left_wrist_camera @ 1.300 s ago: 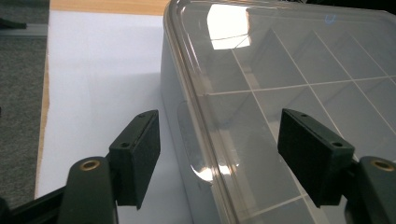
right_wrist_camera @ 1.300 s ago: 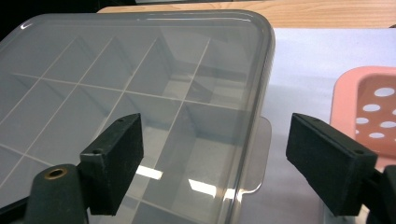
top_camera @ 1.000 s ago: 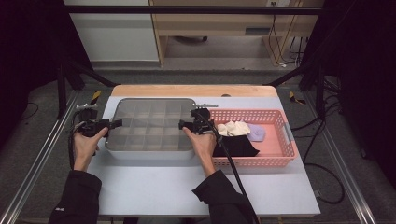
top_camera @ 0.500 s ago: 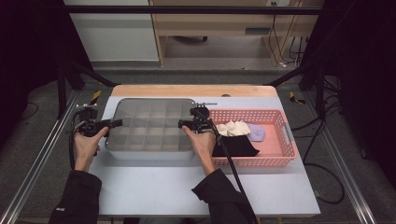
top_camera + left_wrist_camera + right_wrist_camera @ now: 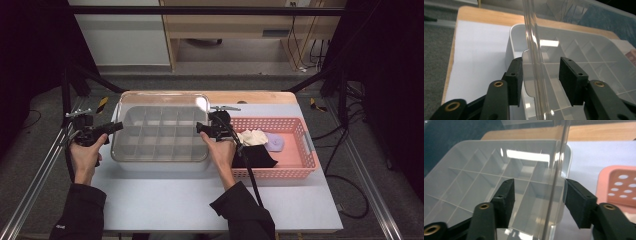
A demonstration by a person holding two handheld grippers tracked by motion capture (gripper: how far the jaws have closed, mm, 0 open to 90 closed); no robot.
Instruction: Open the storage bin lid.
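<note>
Now your left gripper [image 5: 114, 127] sits at the left end of the clear compartment box [image 5: 160, 145], which lies on the white table [image 5: 200, 200] under its transparent lid [image 5: 159, 131]. In the left gripper view, that gripper's [image 5: 541, 80] jaws have just been closing, and the lid's [image 5: 534, 62] edge tab stands between them; one pad [image 5: 516, 80] meets the tab, the other stands a little off it, so you have no firm clamp yet. Your right gripper [image 5: 202, 129] is at the box's right end, jaws likewise just closing around the lid's [image 5: 556, 170] rim with gaps on both sides. Right of the box sits the pink basket [image 5: 300, 150] with cloth items [image 5: 255, 145] inside.
</note>
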